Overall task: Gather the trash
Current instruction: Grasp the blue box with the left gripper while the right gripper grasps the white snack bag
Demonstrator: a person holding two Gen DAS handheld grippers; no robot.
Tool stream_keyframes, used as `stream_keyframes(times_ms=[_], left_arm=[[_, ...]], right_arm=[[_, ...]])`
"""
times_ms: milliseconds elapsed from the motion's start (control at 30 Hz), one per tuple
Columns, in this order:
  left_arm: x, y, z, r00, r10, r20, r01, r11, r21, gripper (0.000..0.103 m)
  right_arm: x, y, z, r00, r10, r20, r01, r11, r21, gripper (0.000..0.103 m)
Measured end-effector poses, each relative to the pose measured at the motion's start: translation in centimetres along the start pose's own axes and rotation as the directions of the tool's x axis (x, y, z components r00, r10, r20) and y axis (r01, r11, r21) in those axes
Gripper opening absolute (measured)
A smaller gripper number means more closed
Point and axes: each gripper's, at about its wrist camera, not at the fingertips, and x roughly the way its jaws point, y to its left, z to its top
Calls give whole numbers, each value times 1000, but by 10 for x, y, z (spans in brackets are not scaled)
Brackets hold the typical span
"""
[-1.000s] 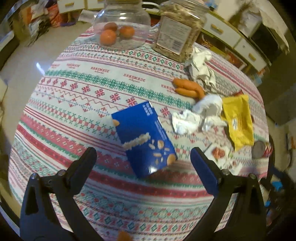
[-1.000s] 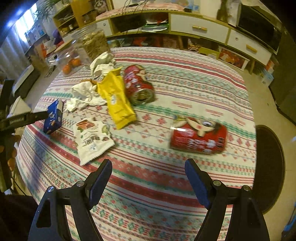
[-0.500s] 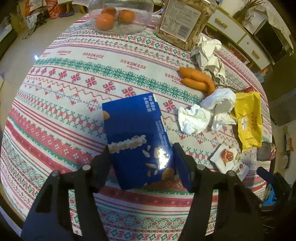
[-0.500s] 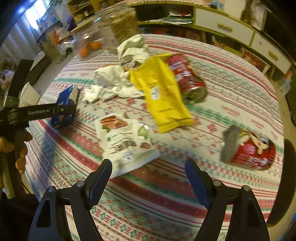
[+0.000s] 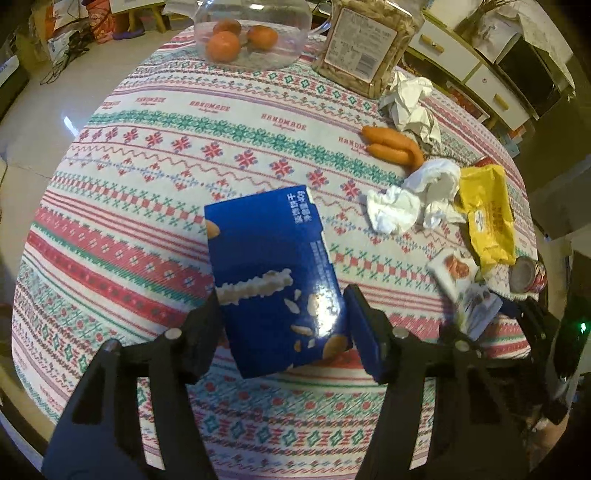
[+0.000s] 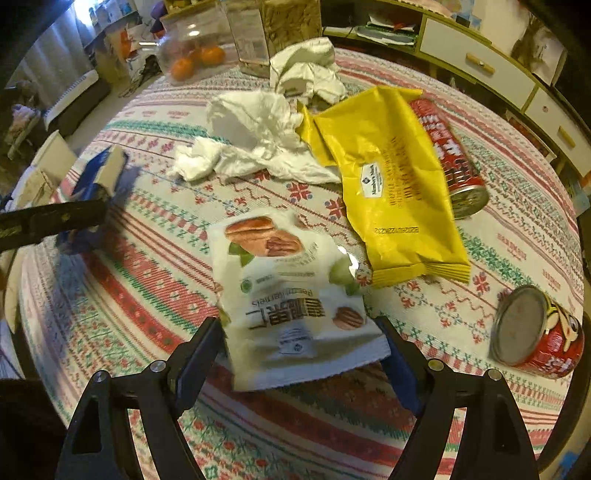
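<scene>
My left gripper [image 5: 282,317] is shut on a blue snack box [image 5: 273,273], both fingers pressed to its sides. The box also shows in the right wrist view [image 6: 98,177], blurred and tilted, held at the far left. My right gripper [image 6: 301,345] is open, its fingers on either side of the near end of a white pecan bag [image 6: 291,295]; I cannot tell if they touch it. Other trash lies on the patterned tablecloth [image 6: 147,295]: a yellow wrapper [image 6: 391,177], crumpled tissues [image 6: 255,136], a long red can [image 6: 447,151] and a short red can [image 6: 535,332].
At the far side stand a clear jar of oranges [image 5: 251,33] and a jar of nuts [image 5: 365,40]. Two carrots [image 5: 391,146] lie by more crumpled paper [image 5: 410,103]. The round table's edge drops to the floor [image 5: 37,110] on the left. Drawers [image 6: 480,62] stand behind.
My left gripper closed around the blue box and now holds it. My right gripper swung left from the short can and advanced until its open fingers flank the white pecan bag.
</scene>
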Motion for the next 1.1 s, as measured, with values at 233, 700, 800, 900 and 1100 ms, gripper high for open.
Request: stream_keyframes(times_ms=[233, 700, 800, 900, 1100], left_arm=[[-2, 8, -3, 1000, 0, -8, 0, 1000, -6, 65], [-8, -6, -5, 1000, -19, -5, 19, 1000, 21, 65], [-10, -10, -5, 1000, -24, -5, 24, 999, 33, 65], [-13, -16, -7, 999, -32, -4, 32, 998, 44, 65], [-22, -38, -9, 998, -62, 7, 61, 995, 74, 65]], right_arm=[[10, 16, 10, 999, -35, 17, 36, 999, -10, 84], [-2, 27, 3, 1000, -12, 6, 12, 1000, -28, 76], [-9, 22, -2, 1000, -2, 8, 2, 1000, -29, 76], [-18, 14, -5, 1000, 14, 10, -14, 1000, -12, 76], [-42, -14, -23, 999, 28, 23, -29, 999, 39, 76]])
